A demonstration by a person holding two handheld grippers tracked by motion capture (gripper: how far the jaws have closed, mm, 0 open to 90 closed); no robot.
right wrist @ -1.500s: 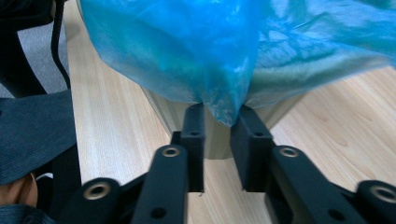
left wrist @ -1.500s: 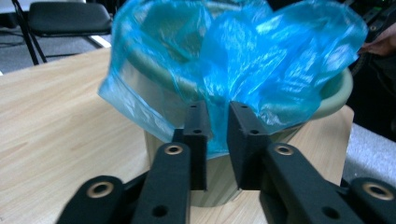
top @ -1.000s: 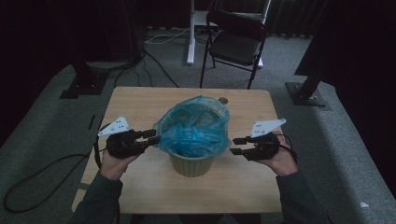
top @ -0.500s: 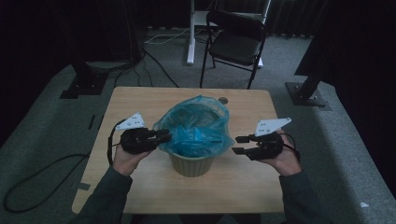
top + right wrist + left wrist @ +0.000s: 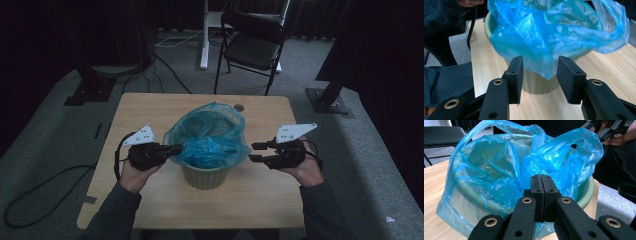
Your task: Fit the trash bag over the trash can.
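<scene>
High view: we see a pale green bin standing near the middle of the wooden table, lined with a blue plastic bag whose crumpled rim rises above the bin and hangs over its sides. The left gripper sits at the bag's left edge, and the right gripper hovers just off the bag's right side. In the left gripper view our jaws have just been closing and now meet pad to pad right against the bag; we cannot tell whether any film is pinched between them. In the right gripper view the jaws stand apart, with a hanging fold of the bag beyond the gap and nothing pressed between the pads.
</scene>
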